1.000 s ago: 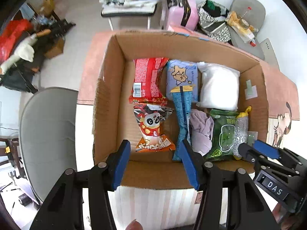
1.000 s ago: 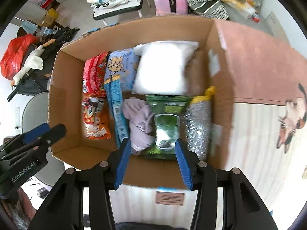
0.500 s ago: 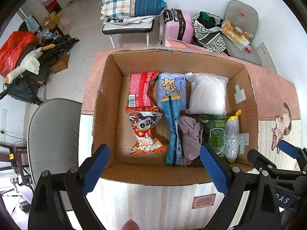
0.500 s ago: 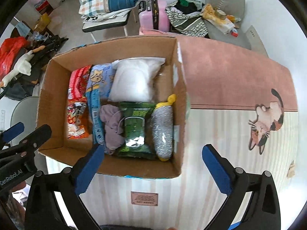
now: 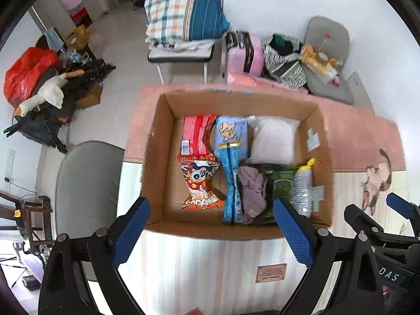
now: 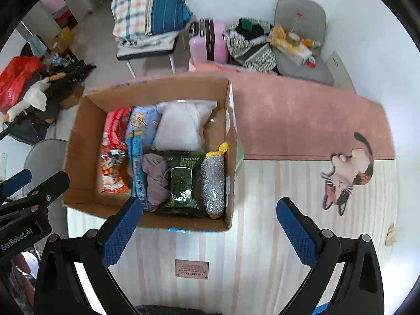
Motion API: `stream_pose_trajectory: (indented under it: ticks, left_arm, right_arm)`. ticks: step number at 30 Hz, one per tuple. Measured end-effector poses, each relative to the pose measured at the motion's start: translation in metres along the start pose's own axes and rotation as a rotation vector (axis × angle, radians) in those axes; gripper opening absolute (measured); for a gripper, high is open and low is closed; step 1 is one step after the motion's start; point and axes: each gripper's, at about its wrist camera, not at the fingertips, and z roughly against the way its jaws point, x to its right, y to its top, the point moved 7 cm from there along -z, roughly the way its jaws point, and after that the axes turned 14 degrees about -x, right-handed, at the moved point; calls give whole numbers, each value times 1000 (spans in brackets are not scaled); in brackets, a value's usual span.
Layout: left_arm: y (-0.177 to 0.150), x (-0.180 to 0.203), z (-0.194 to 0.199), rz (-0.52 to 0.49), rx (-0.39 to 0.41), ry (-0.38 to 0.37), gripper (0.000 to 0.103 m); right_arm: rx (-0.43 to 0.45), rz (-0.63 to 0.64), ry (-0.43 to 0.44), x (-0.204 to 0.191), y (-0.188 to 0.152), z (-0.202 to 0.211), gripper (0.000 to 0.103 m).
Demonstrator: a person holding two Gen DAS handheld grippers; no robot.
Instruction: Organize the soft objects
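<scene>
Two grippers' fingers spread wide, empty, above packed cardboard box [image 5: 155, 162]

Beyond the far edge of your counter [image 6: 262, 236] you have a pink suitcase [image 5: 245, 52] standing on the floor. Just left of the suitcase is a stool [image 5: 181, 55] stacked with a plaid pillow [image 5: 181, 10]. Just right of the suitcase sits a patterned bag [image 5: 283, 52], and past that a grey chair [image 5: 328, 52] loaded with bottles and packets. Far left of the suitcase, a red plastic bag [image 5: 23, 73] and a white goose toy [image 5: 44, 97] lie in a dark heap. On the counter, a cat picture [image 6: 346, 173] is printed, well to the right of the suitcase.
</scene>
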Motion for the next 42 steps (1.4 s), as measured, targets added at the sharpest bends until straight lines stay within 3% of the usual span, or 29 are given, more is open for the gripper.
stream_pose_trajectory:
  ticks: [9, 23, 32, 42]
  left_arm:
    - [-40, 3, 93, -5, 138, -19, 96]
    - [-83, 1, 155, -6, 198, -45, 96]
    - [-94, 1, 176, 4, 260, -17, 96]
    - [-96, 2, 168, 6, 234, -23, 96]
  right_arm:
    - [144, 19, 12, 10, -46, 95, 103]
    - [269, 33, 22, 11, -105, 189, 103]
    - [321, 31, -3, 16, -115, 213, 103]
    - [323, 1, -41, 24, -107, 205, 103]
